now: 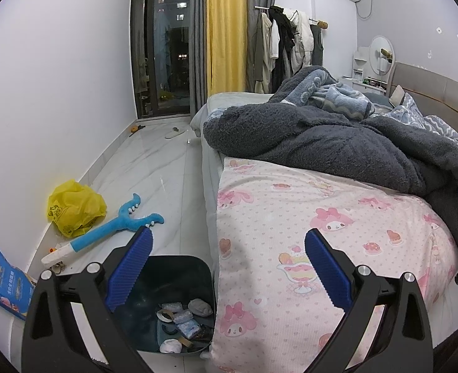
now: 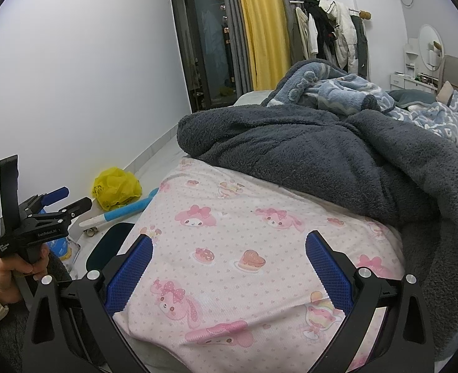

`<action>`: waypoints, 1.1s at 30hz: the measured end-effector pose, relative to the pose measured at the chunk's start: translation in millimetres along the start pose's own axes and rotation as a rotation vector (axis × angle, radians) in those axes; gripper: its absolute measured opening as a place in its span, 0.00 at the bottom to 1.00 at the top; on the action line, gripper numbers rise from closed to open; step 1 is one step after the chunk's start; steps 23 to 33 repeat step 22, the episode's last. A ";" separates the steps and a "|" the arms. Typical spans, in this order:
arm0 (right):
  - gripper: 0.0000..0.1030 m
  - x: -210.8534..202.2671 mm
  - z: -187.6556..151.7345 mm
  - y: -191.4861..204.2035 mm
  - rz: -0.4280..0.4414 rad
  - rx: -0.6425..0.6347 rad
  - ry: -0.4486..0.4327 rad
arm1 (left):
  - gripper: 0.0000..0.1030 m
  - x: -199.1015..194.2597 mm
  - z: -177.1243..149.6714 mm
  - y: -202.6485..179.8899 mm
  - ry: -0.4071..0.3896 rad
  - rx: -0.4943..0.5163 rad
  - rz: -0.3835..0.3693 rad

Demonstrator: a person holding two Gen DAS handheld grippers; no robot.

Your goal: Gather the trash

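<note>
- Left gripper (image 1: 228, 250), jaws spread wide and empty, hangs over the dark trash bin (image 1: 179, 267) at lower centre, beside the pink cartoon-print pillow (image 1: 322, 233)
- Crumpled yellow plastic bag (image 1: 75, 207), the likeliest trash, lies on the floor at left, beyond the bin; the left gripper is nearer
- Right gripper (image 2: 229, 250), equally wide and empty, hovers over the pillow
- Only the left view shows the bin's contents; the right view shows the left hand (image 2: 14, 275)
</note>
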State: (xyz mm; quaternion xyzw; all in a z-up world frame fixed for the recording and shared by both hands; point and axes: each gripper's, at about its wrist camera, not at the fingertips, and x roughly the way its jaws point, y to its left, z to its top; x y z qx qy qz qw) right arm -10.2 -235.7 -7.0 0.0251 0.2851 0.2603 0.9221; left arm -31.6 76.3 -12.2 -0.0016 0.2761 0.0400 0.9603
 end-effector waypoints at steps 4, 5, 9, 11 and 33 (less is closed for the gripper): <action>0.97 0.1 0.0 0.2 0.001 0.000 0.000 | 0.97 0.0 0.1 -0.2 0.000 0.000 0.001; 0.97 0.2 0.0 0.5 0.001 0.000 0.000 | 0.97 0.1 0.2 -0.2 0.001 -0.001 0.001; 0.97 -0.3 0.1 -0.1 0.000 0.000 -0.001 | 0.97 0.0 0.1 -0.3 0.001 -0.001 0.001; 0.97 -0.3 0.1 -0.1 0.001 0.000 -0.001 | 0.97 -0.3 0.0 -0.4 0.000 0.000 0.001; 0.97 -0.4 0.2 0.0 0.000 0.000 -0.001 | 0.97 0.2 -0.2 -2.2 0.006 -0.004 0.011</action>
